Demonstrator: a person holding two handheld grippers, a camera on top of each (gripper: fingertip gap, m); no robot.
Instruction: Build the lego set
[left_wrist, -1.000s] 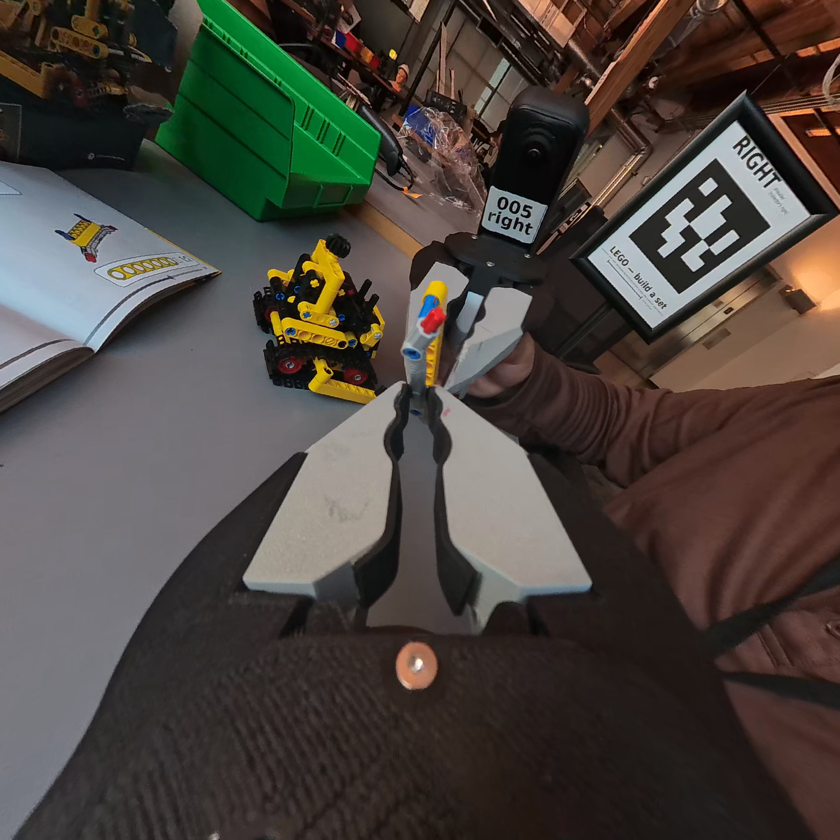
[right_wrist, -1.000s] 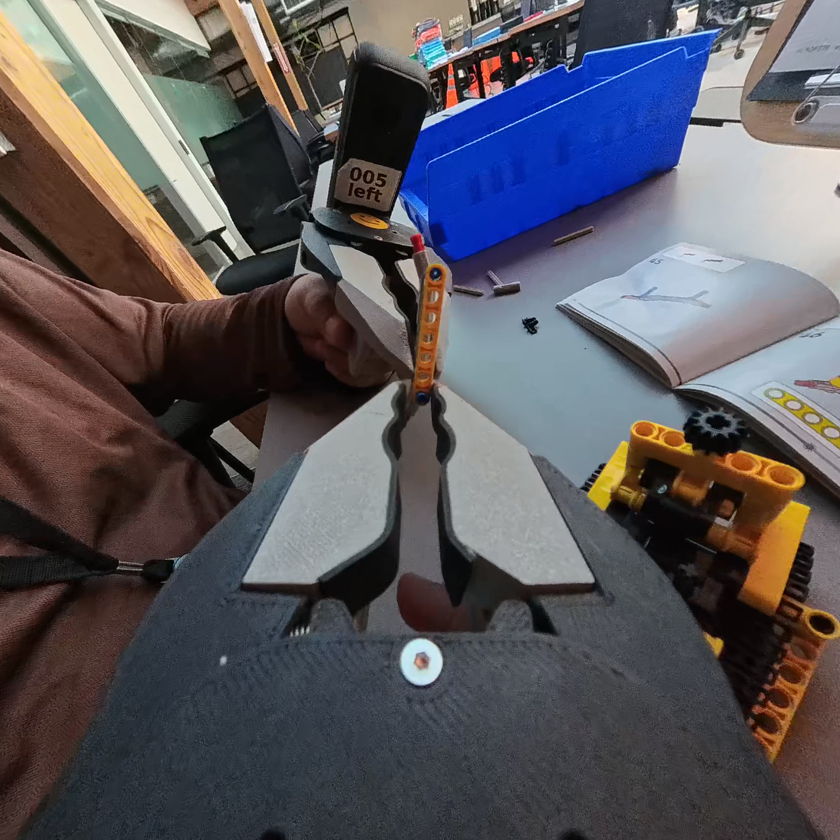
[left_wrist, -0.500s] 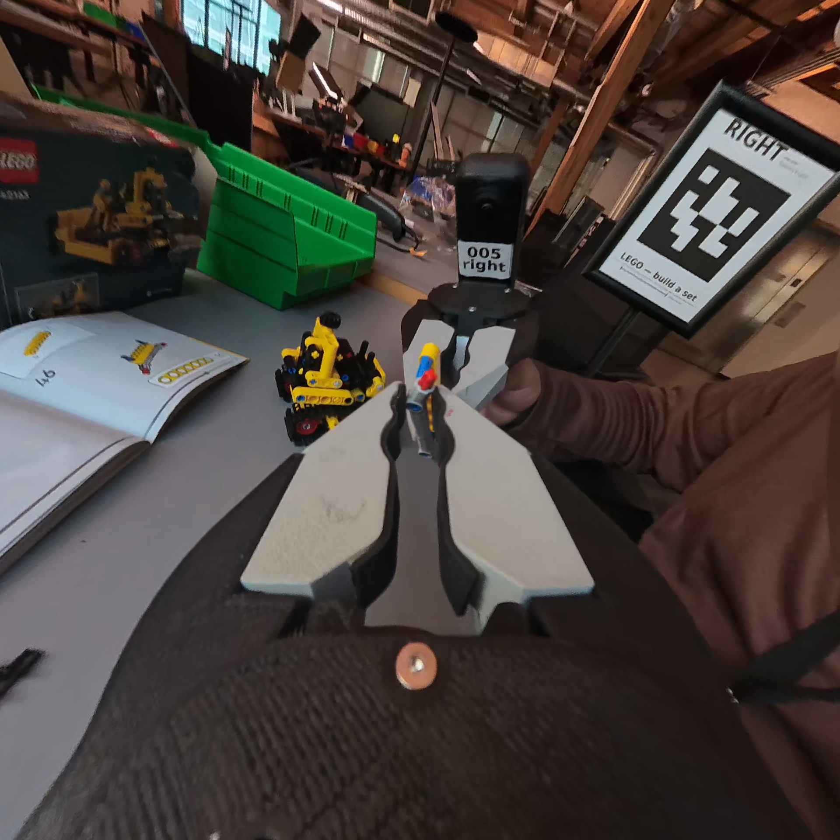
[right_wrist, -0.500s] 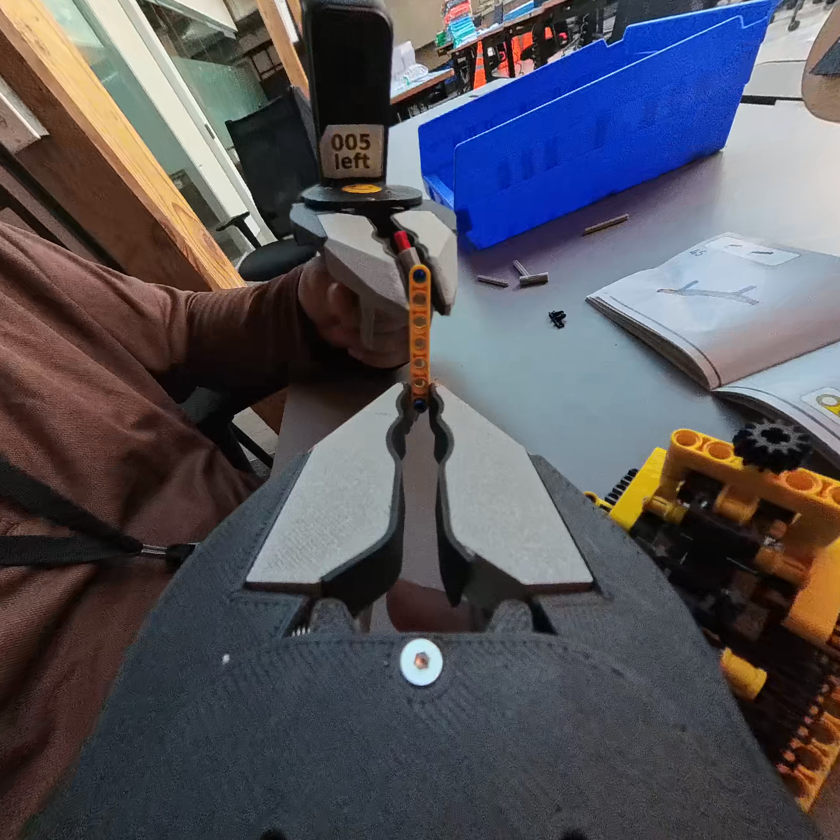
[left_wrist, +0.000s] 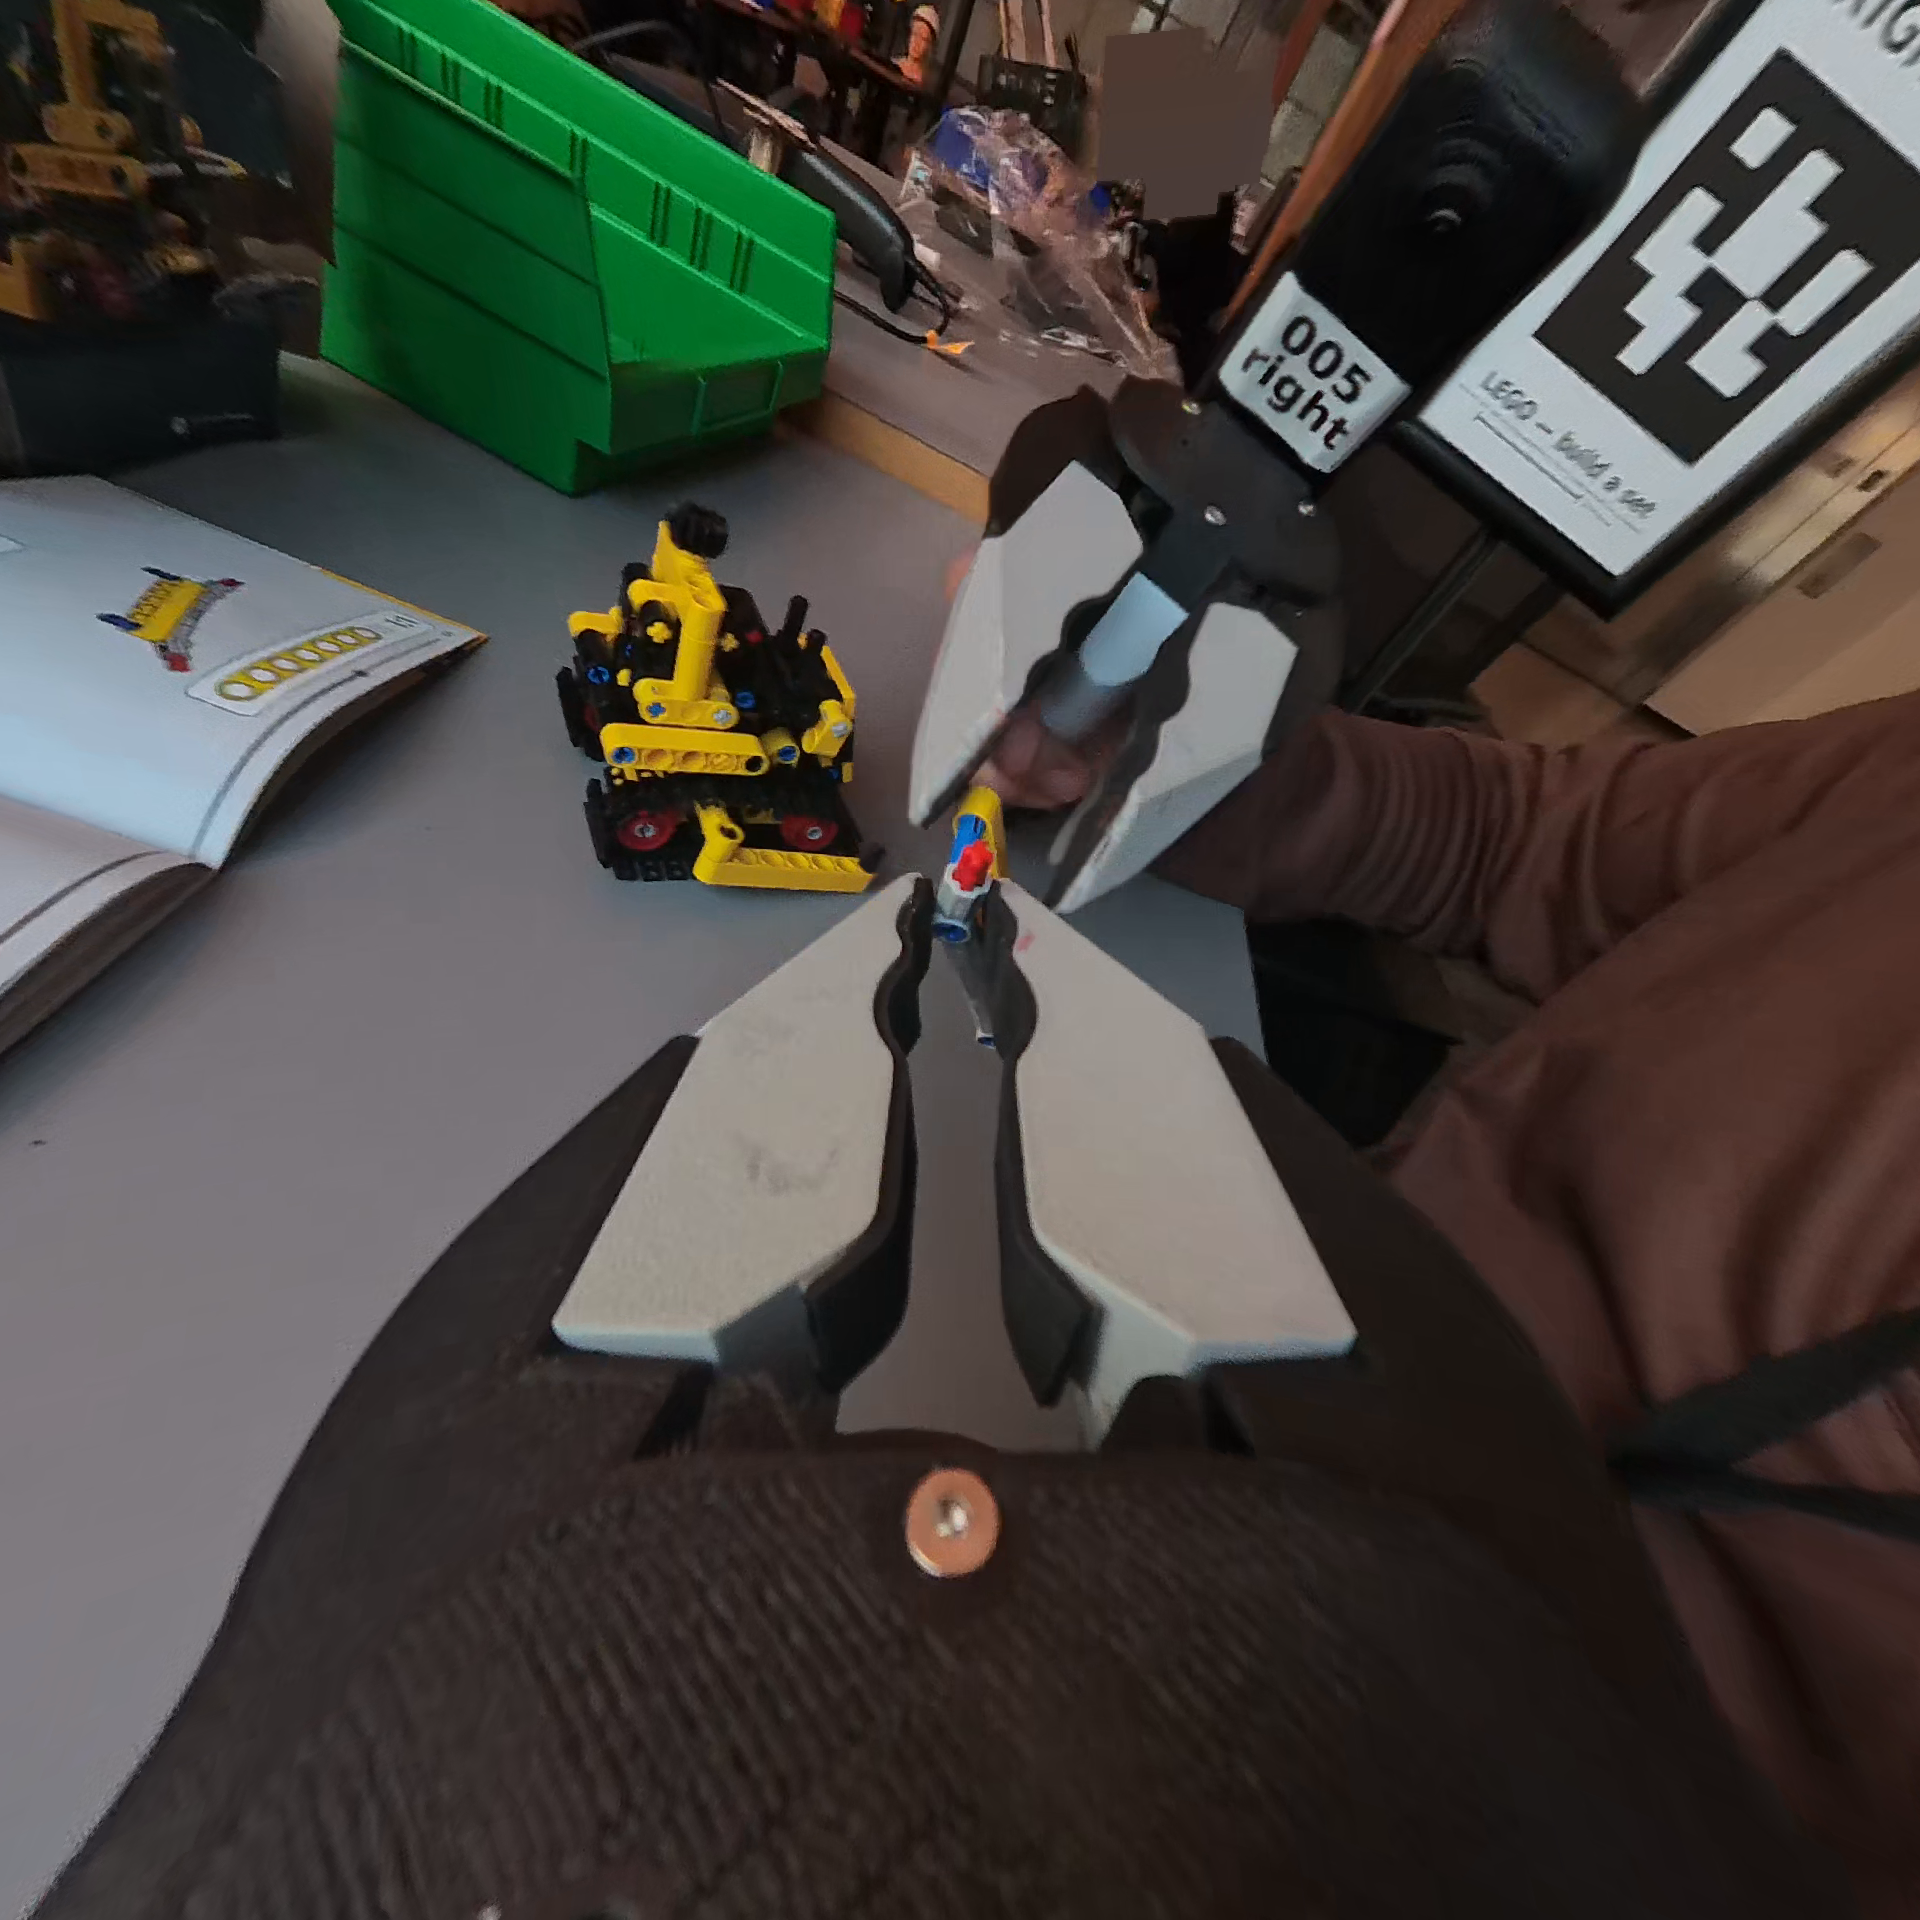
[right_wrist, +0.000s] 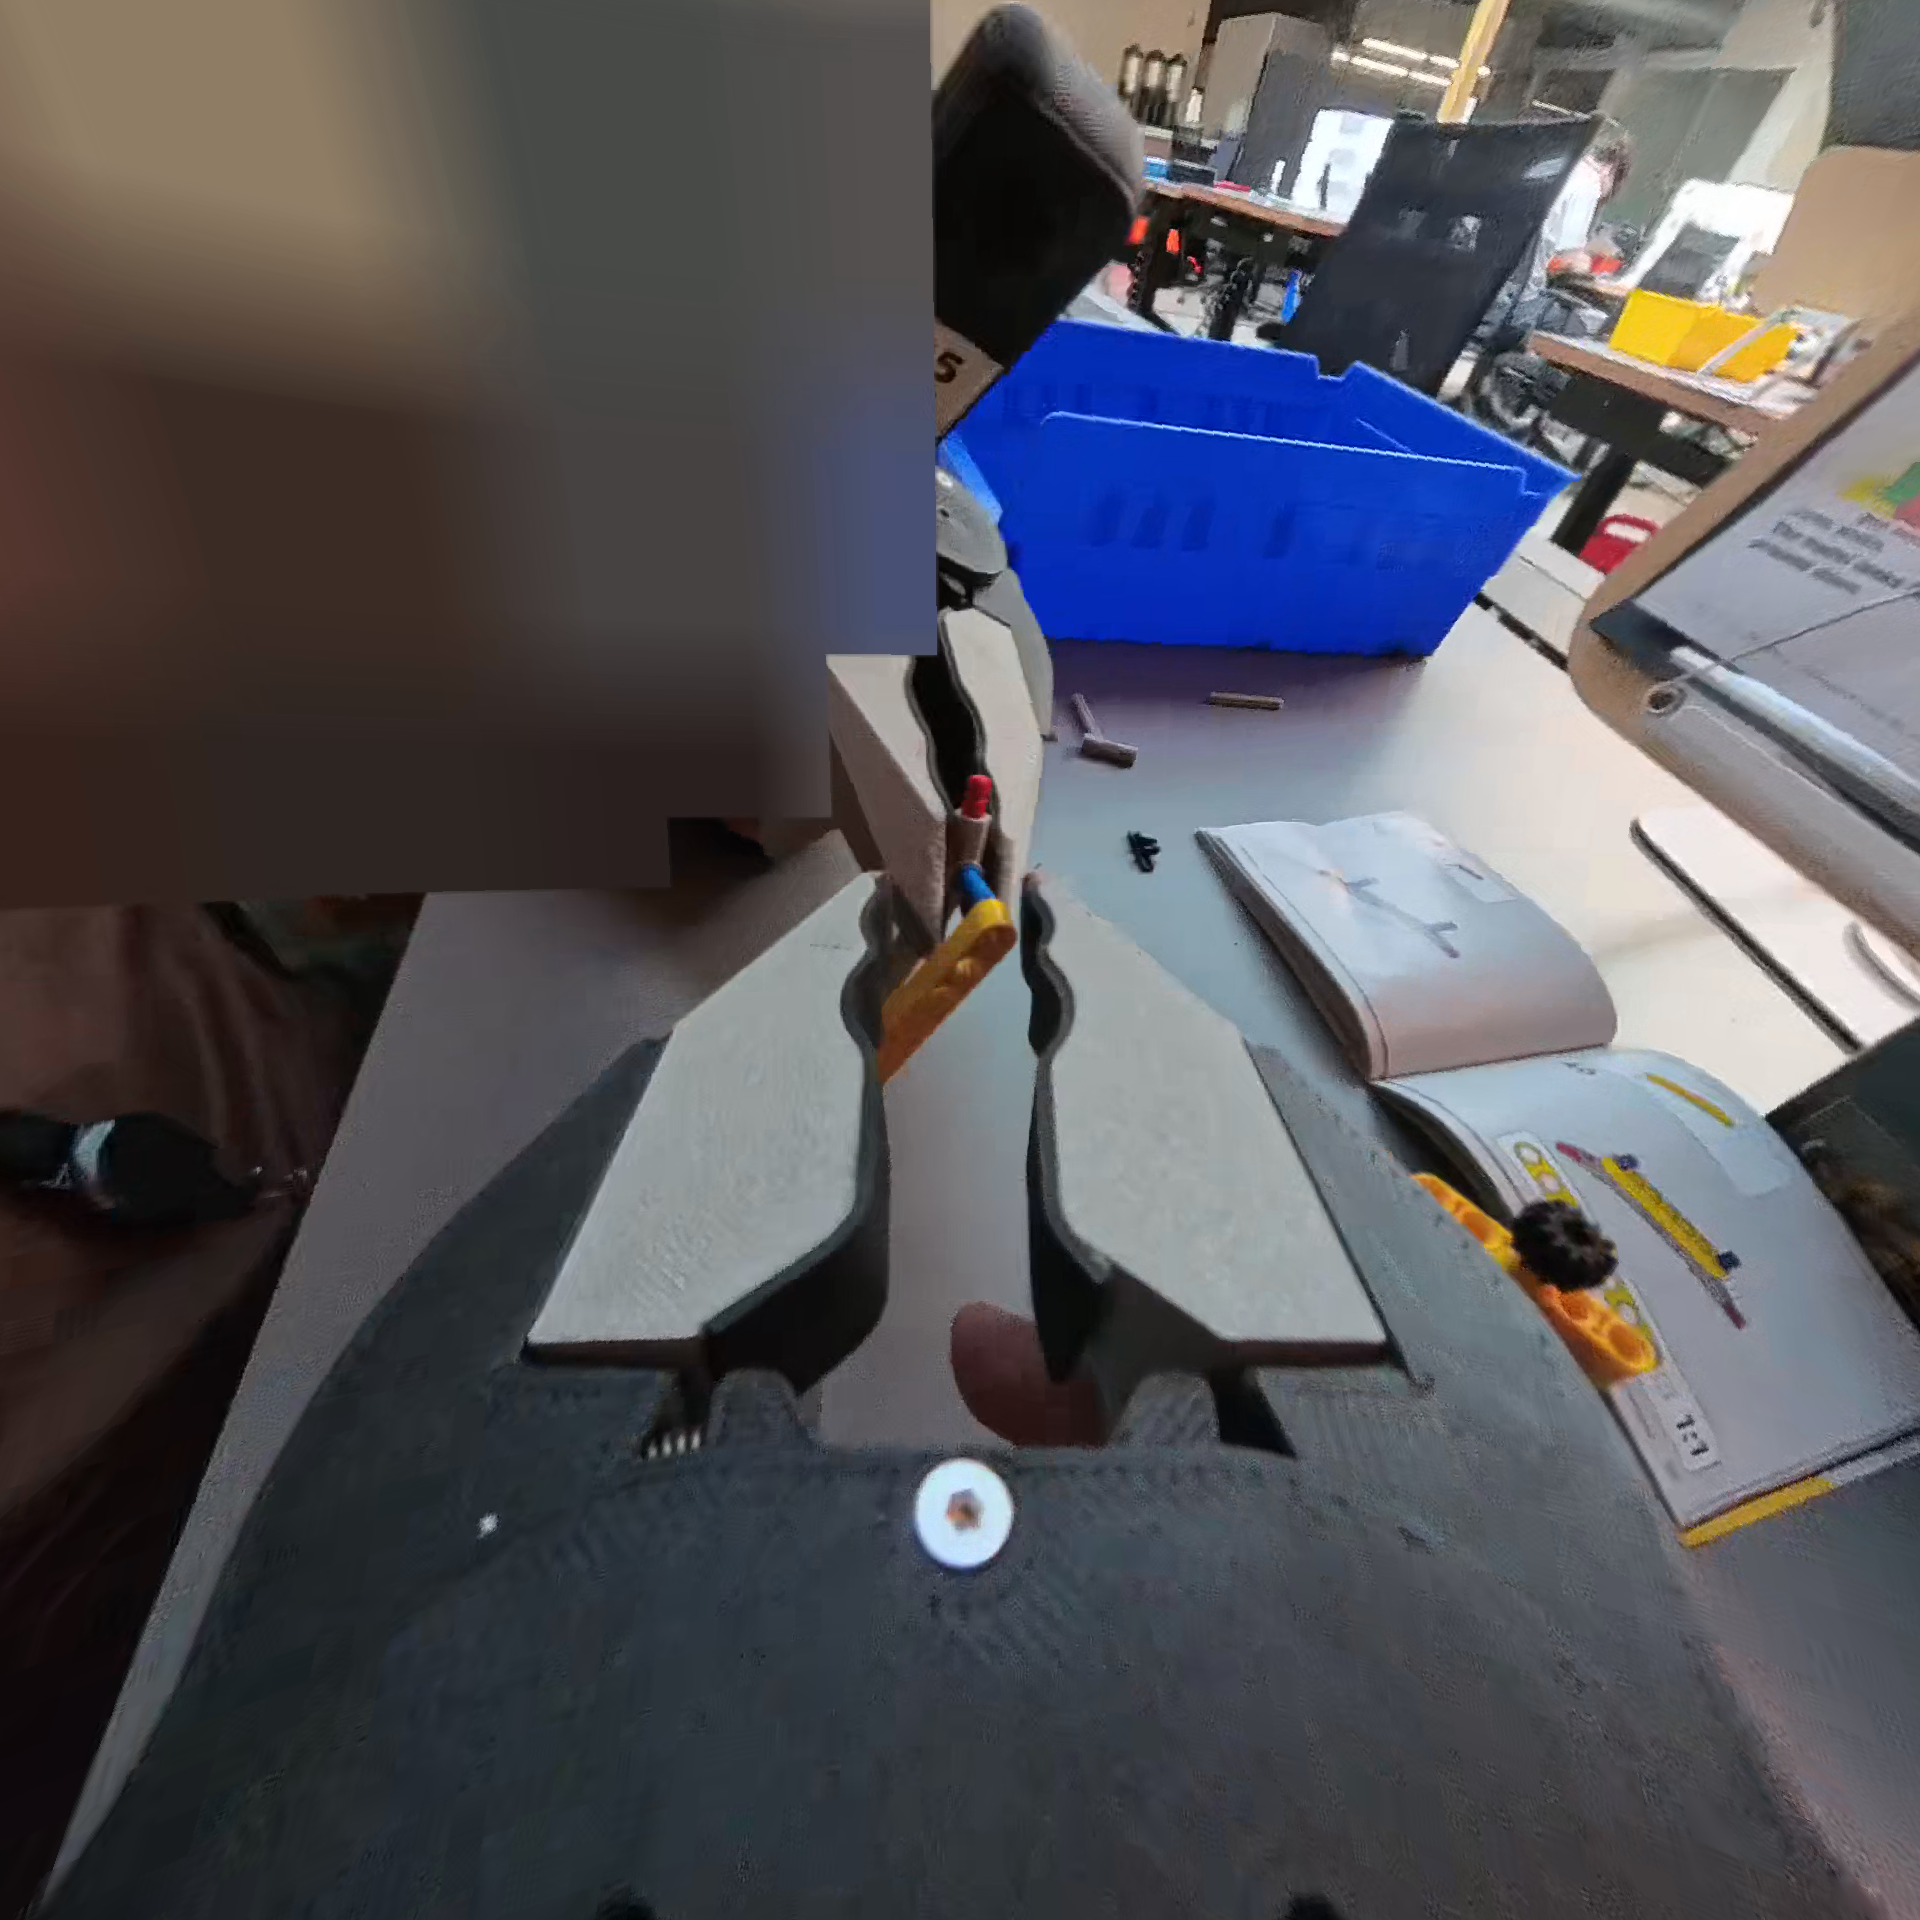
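Note:
My left gripper (left_wrist: 961, 899) is shut on a small grey connector (left_wrist: 971, 971) that carries a blue pin and a red axle (left_wrist: 974, 862). A yellow beam (right_wrist: 940, 987) hangs tilted from the blue pin (right_wrist: 972, 885), between the fingers of my right gripper (right_wrist: 951, 894). The right jaws stand apart; the beam leans on the left finger (right_wrist: 748, 1122). The two grippers meet tip to tip above the table. The right gripper also shows in the left wrist view (left_wrist: 987, 857). The yellow-and-black bulldozer model (left_wrist: 717, 727) stands on the grey table (left_wrist: 312, 1039), left of the grippers.
An open instruction booklet (left_wrist: 156, 675) lies at the left, with the set's box (left_wrist: 104, 208) and a green bin (left_wrist: 571, 270) behind it. In the right wrist view there are a blue bin (right_wrist: 1247, 520), loose pins (right_wrist: 1101, 738) and a small black pin (right_wrist: 1143, 850). A framed sign (left_wrist: 1714, 260) stands at the right.
The right gripper has opened and let go of the yellow beam, which now hangs on the blue pin of the piece in the left gripper. Both grippers tilted downward toward the table.

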